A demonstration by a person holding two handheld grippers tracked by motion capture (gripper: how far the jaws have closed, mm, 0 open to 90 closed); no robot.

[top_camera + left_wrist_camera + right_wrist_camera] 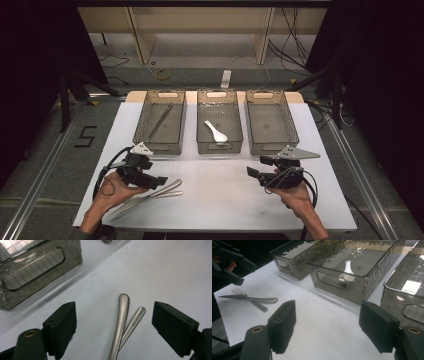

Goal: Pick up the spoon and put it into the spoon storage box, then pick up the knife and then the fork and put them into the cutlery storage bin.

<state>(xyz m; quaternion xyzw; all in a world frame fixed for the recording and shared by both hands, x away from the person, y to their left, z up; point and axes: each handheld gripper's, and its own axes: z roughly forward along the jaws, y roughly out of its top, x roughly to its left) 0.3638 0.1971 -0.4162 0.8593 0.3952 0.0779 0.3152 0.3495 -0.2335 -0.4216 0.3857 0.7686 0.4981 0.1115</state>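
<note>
Grey floor (45, 150) with cables (162, 75), pale wooden shelving (200, 30) behind, darkness at both sides.

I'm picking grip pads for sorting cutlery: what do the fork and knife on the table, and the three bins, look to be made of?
Fork and knife: apparently brushed stainless steel, judging by the grey satin sheen and a stamped mark on one handle. Bins: likely smoky translucent plastic, glossy and dimpled, since their contents show through the walls.
</note>
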